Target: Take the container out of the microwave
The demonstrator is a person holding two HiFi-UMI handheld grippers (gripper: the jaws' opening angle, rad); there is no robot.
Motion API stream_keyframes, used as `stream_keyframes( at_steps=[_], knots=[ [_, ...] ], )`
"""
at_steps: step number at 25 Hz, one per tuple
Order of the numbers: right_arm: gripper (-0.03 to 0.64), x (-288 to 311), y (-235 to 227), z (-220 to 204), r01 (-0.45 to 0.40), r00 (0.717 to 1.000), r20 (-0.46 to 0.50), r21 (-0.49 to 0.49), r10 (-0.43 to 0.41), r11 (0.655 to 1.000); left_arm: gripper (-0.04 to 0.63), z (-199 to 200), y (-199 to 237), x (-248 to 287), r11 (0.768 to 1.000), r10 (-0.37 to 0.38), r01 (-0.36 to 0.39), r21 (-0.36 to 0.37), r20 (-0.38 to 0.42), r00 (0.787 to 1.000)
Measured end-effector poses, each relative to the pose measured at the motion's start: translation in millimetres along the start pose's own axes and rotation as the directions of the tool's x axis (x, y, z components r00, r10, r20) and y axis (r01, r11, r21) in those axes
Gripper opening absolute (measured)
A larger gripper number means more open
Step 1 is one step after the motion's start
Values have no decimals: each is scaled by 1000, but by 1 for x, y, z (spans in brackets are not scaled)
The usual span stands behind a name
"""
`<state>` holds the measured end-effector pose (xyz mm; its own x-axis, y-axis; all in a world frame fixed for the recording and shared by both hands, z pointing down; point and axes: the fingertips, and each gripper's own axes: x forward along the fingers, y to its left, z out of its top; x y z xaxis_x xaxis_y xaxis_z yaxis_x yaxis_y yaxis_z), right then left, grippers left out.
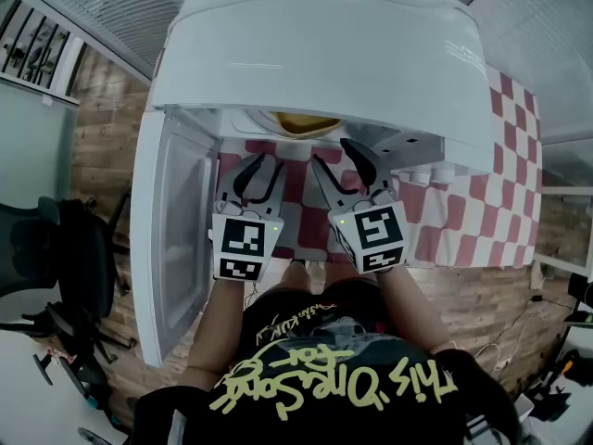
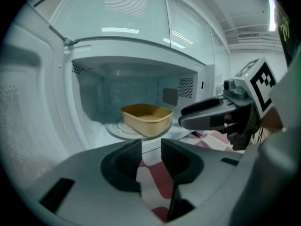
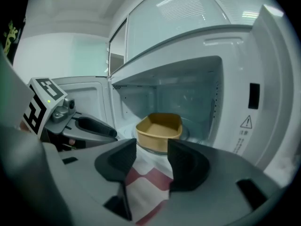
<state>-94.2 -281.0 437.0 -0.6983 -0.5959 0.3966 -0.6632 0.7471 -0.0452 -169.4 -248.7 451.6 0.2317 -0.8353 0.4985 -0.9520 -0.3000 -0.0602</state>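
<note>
left gripper [image 2: 151, 149]: jaws apart, empty, outside the cavity
right gripper [image 3: 152, 150]: jaws apart, empty, alongside
door [image 1: 171, 239]: open at left; left gripper could clip it
container [image 3: 160, 128]: tan, on turntable [image 2: 113, 129] inside microwave [image 1: 324, 44]; one-sided pinch may tip it
hidden: head view shows only a sliver of the container; its contents are unclear

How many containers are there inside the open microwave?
1. The tan container sits on the glass turntable in the middle of the microwave. Both gripper views show nothing else inside, though the cavity's near corners are partly hidden.
</note>
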Motion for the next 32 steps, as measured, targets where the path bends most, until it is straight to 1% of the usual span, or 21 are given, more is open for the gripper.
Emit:
stream_keyframes(
  at_steps=[2,11,14,17,20,24,28,32],
  knots=[
    [204,4,-1,1,9,1000,3,5,-9,1000,127,-4,2,0,1000,6,-6,-7,-3,1000],
    [224,19,-11,1,50,999,6,34,-50,998,129,-10,11,-5,999,26,-27,-21,-8,1000],
    [229,21,-17,1,68,998,10,60,-68,996,129,-12,10,1,1000,11,-12,-18,-16,1000],
    [232,24,-22,0,78,997,7,67,-79,995,138,-7,8,11,1000,-7,7,-1,-11,1000],
    [235,27,-23,-1,73,997,5,69,-74,995,153,1,7,19,1000,-19,19,18,3,1000],
    [238,31,-21,-3,59,998,2,66,-60,996,167,2,3,30,998,-54,54,33,-3,999],
    [238,34,-19,-4,36,999,-5,58,-35,998,169,5,1,42,997,-78,78,22,6,997],
    [238,36,-16,-5,14,1000,-10,49,-13,999,169,6,1,49,995,-88,87,39,10,996]
  ],
)
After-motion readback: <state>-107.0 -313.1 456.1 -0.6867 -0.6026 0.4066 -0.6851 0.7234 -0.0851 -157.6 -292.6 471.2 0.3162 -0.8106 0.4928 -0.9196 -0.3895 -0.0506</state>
